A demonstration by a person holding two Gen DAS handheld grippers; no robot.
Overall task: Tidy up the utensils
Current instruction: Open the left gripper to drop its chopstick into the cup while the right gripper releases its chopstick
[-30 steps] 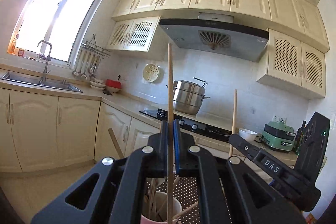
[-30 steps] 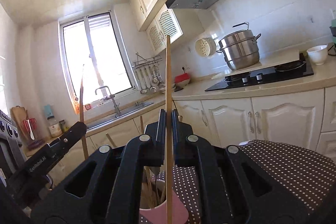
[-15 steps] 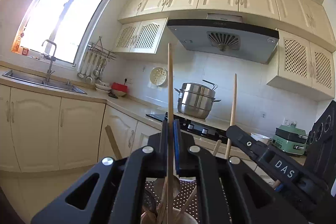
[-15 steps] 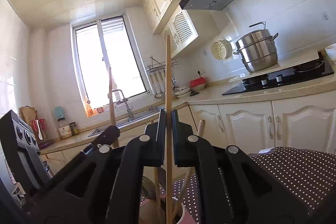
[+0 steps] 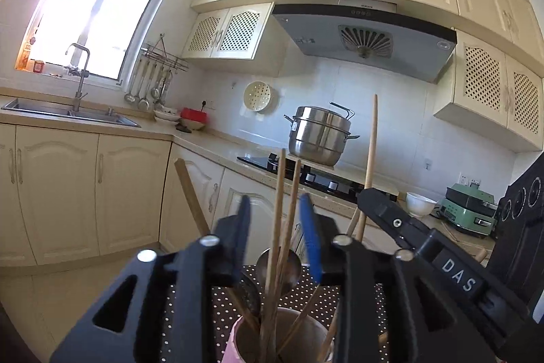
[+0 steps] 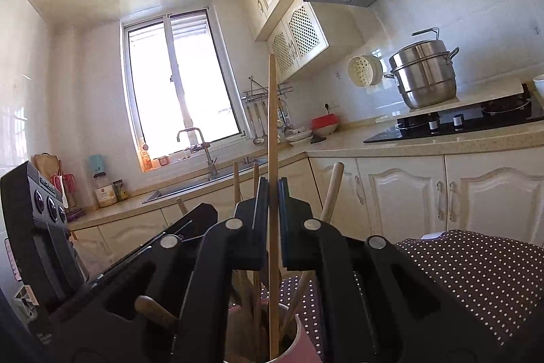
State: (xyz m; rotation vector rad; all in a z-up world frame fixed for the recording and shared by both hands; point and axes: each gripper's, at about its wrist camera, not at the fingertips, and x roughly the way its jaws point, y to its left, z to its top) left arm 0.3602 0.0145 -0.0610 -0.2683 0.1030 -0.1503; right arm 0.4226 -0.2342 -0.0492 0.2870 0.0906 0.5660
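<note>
In the left wrist view my left gripper (image 5: 274, 216) is opening its jaws around two wooden chopsticks (image 5: 280, 193). They stand loose between the pads, in the pink cup (image 5: 238, 339) below. The cup also holds a metal spoon (image 5: 292, 264) and several other wooden utensils. My right gripper (image 6: 272, 193) is shut on one upright chopstick (image 6: 272, 125), whose lower end reaches into the pink cup (image 6: 302, 342). That chopstick (image 5: 370, 142) also shows at the right of the left wrist view. The two grippers are close together over the cup.
The cup stands on a brown dotted cloth (image 6: 476, 267). Behind are cream cabinets, a black hob (image 6: 459, 121) with a steel pot (image 6: 425, 77), a sink (image 5: 71, 114) under the window, and a green appliance (image 5: 469, 206). A black oven-like box (image 6: 37, 210) stands at the left.
The left jaws have opened and let go of their chopstick, which slid down into the cup. Both grippers sank closer to the cup and to each other.
</note>
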